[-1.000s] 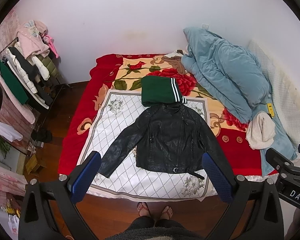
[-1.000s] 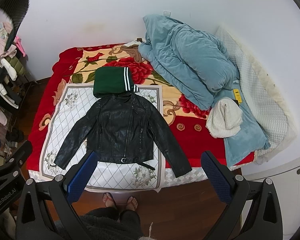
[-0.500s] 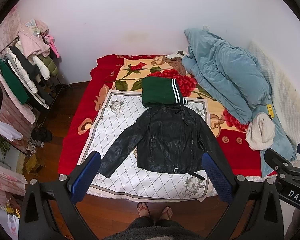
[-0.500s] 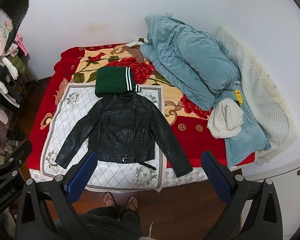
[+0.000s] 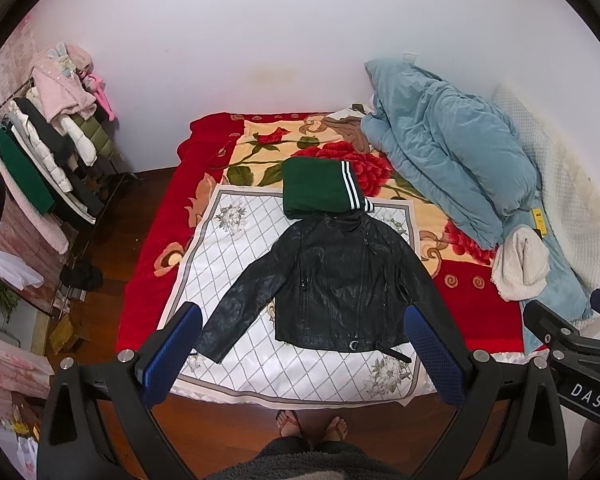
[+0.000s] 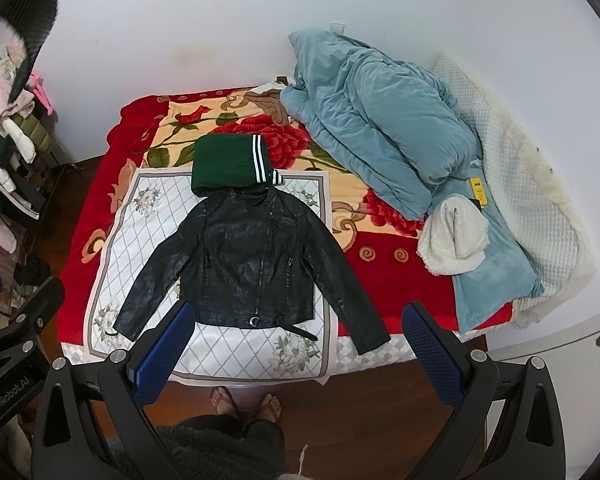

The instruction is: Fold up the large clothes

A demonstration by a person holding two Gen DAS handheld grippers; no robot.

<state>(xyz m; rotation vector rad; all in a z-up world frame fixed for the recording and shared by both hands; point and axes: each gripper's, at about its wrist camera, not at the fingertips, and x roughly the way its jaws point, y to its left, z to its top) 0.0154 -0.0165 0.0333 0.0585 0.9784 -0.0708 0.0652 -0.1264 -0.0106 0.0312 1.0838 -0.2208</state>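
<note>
A black leather jacket (image 5: 340,280) (image 6: 252,256) lies flat and face up on a white diamond-patterned sheet (image 5: 228,248) (image 6: 132,216) on the bed, both sleeves spread out and down. A folded green garment with white stripes (image 5: 316,188) (image 6: 228,164) rests just beyond its collar. My left gripper (image 5: 300,348) is open, held high above the bed's near edge with nothing between its blue pads. High above that same edge my right gripper (image 6: 296,344) is also open and holds nothing. Neither touches the jacket.
A red floral blanket (image 5: 260,148) covers the bed. A blue duvet (image 5: 452,152) (image 6: 380,120) and a white fleecy bundle (image 5: 520,260) (image 6: 456,232) lie on the right. A clothes rack (image 5: 40,160) stands left. A person's feet (image 5: 312,428) stand on the wooden floor by the bed.
Both views have shifted only slightly; the right gripper drifted a little. The jacket and the other clothes have not moved, and both grippers stay open.
</note>
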